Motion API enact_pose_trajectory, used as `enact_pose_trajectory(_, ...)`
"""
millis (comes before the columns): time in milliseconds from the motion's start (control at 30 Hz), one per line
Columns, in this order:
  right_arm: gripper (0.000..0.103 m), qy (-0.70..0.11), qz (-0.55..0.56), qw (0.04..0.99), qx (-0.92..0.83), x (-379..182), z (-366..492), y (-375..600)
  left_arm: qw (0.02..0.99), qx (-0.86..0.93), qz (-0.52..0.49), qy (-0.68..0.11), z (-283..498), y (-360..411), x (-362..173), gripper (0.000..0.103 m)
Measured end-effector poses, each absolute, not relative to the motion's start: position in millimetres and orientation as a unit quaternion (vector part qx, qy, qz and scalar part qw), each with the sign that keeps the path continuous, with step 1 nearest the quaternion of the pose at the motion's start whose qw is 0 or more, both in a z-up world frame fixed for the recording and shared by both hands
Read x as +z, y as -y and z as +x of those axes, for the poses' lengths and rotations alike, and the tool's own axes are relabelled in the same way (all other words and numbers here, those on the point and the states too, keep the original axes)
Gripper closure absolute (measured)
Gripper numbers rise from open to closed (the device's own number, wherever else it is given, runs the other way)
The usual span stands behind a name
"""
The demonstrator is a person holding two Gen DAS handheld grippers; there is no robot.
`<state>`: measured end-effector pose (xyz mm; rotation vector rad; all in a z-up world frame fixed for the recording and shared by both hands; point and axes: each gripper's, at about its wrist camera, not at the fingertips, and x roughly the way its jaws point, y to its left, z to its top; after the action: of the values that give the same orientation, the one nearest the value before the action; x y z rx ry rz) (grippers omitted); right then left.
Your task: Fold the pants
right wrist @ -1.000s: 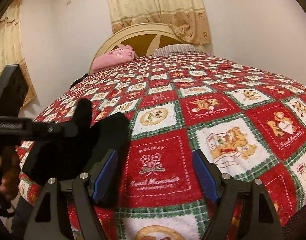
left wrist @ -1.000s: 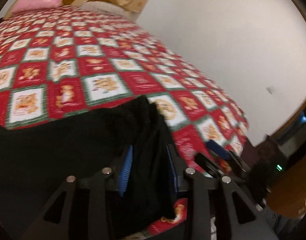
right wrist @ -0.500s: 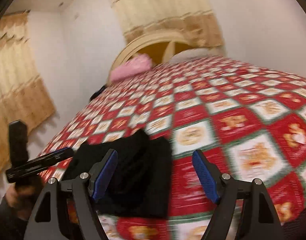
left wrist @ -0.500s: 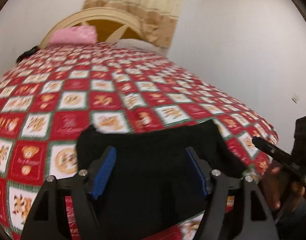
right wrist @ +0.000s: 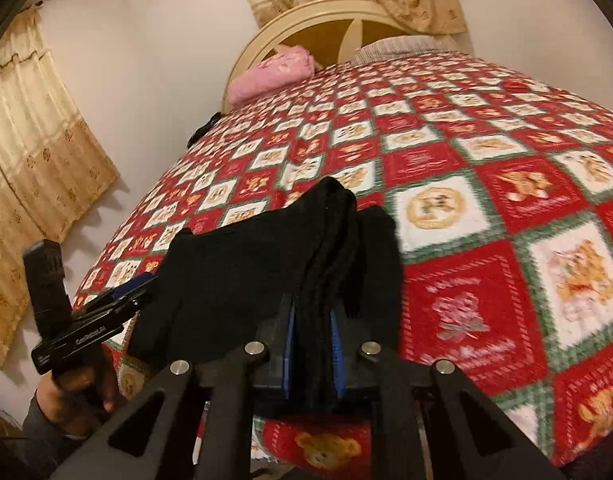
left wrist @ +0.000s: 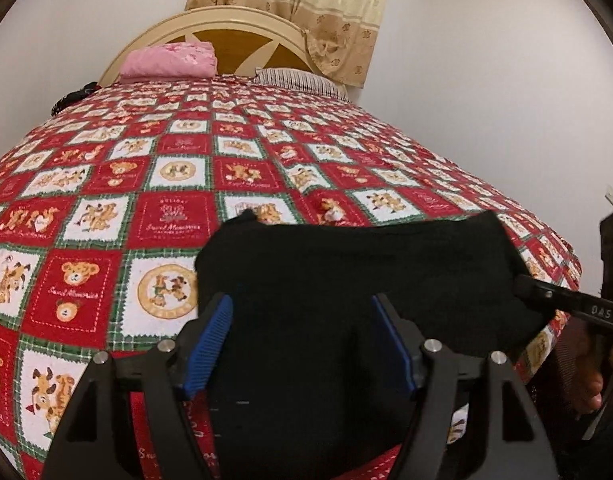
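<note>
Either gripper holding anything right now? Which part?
Right gripper is closing on a bunched fold at the near edge of the black pants. Left gripper is open, straddling the pants, gripping nothing.

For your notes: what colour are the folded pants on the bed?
Black folded pants; clearest in the left wrist view.

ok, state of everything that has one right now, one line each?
black pants: folded into a compact bundle, lying near the bed's foot edge
left gripper: jaws open over the pants, not pinching
right gripper: jaws closing, bunched pants fabric between them, pads pressing on it
bedspread: spread flat over the bed
pink folded item: lying against the headboard
curtain: drawn
</note>
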<state>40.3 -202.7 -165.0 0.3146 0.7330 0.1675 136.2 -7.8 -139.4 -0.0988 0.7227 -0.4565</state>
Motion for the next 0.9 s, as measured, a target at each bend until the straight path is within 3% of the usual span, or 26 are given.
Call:
enact_pose_trajectory(167, 0.086, -0.37, 0.212, 0.901, 0.076, -195.1, 46.7, 228.9, 0.903, -0.213, -0.018, -0.372, 139.0, 14.9, -161.0, 0.03)
enact_pose_trajectory(267, 0.076, -0.357, 0.199, 0.91, 0.067, -184.8, 42.9, 226.6, 0.906, -0.211, -0.01, -0.367, 136.1, 14.2, -159.2, 0.03)
enact_pose_trajectory(300, 0.067, -0.348, 0.188, 0.917, 0.053, -179.9, 40.2, 225.8, 0.907, -0.21, -0.014, -0.365, 135.6, 12.0, -157.1, 0.03)
enact_pose_trajectory(433, 0.065, -0.289, 0.145, 0.946, 0.033, -149.1, 32.6, 215.2, 0.915, -0.202, -0.03, -0.349, 134.2, 5.1, -148.8, 0.03)
enact_pose_trajectory(533, 0.055, -0.276, 0.111, 0.951, 0.085, -132.2, 44.9, 193.8, 0.914, -0.198, -0.019, -0.352, 135.6, 9.4, -150.5, 0.028)
enact_pose_trajectory(667, 0.054, -0.29, 0.104, 0.945, 0.114, -139.6, 79.5, 182.8, 0.909, -0.199, -0.009, -0.366, 139.0, 12.5, -158.0, 0.027)
enact_pose_trajectory(800, 0.054, -0.361, 0.169, 0.913, 0.087, -174.1, 115.0, 212.3, 0.909, -0.196, 0.005, -0.367, 138.3, 13.3, -161.3, 0.016)
enact_pose_trajectory(900, 0.054, -0.351, 0.17, 0.916, 0.095, -170.3, 105.4, 218.4, 0.909, -0.194, 0.0, -0.368, 137.9, 10.2, -162.0, 0.014)
